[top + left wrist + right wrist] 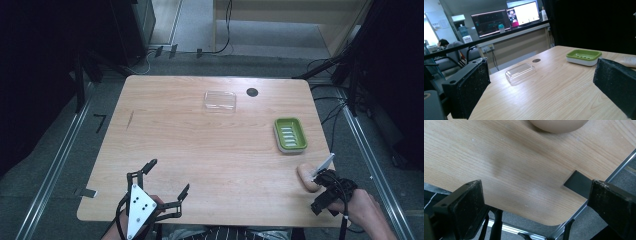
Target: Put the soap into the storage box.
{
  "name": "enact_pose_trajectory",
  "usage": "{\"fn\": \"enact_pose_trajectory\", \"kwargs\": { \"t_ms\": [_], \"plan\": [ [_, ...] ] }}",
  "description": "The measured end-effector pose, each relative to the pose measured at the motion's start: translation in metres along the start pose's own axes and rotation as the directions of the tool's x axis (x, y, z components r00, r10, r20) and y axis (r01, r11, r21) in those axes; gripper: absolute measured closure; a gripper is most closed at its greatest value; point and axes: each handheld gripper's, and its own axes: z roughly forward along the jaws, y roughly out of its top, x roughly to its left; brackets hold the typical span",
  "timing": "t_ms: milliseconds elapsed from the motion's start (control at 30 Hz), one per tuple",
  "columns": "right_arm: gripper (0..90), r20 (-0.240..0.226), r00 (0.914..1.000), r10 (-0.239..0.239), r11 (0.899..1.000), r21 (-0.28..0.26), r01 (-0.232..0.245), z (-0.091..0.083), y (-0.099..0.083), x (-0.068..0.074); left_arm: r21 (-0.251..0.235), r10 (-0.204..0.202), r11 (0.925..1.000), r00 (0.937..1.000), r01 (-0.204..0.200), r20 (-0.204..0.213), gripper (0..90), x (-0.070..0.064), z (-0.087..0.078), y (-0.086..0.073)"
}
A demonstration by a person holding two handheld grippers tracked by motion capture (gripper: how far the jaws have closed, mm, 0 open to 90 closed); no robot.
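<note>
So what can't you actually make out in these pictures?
- Tan rounded object: high view, right gripper covers its near end; right gripper view, the top edge cuts it off.
- Green soap dish: left gripper view, its inside is hidden by its rim.
- Monitors: left gripper view, too far to read.

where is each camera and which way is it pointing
High view: above the person's side, looking forward and down on the table; both hands show, left tool and right tool.
Left gripper view: rides the left tool, looks across the table at the clear lid and green soap dish.
Right gripper view: rides the right tool, looks down at the table corner and tan bar.
Shared: lid and dish.
</note>
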Motion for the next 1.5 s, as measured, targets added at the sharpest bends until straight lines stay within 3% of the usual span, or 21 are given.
{"fn": "enact_pose_trajectory", "kwargs": {
  "t_ms": [967,1500],
  "plan": [
    [0.2,-0.006,0.9997,-0.023,1.000,-0.005,0.023,-0.006,0.002,0.001,0.001,0.012,0.9999,0.9998,-0.012,0.014,1.1,-0.003,0.003,0.001],
    [0.0,-0.018,0.9998,-0.006,1.000,-0.023,0.005,-0.014,0.016,-0.002,0.003,0.011,0.9999,0.9998,-0.011,0.017,1.1,-0.003,0.004,0.001]
  ]
}}
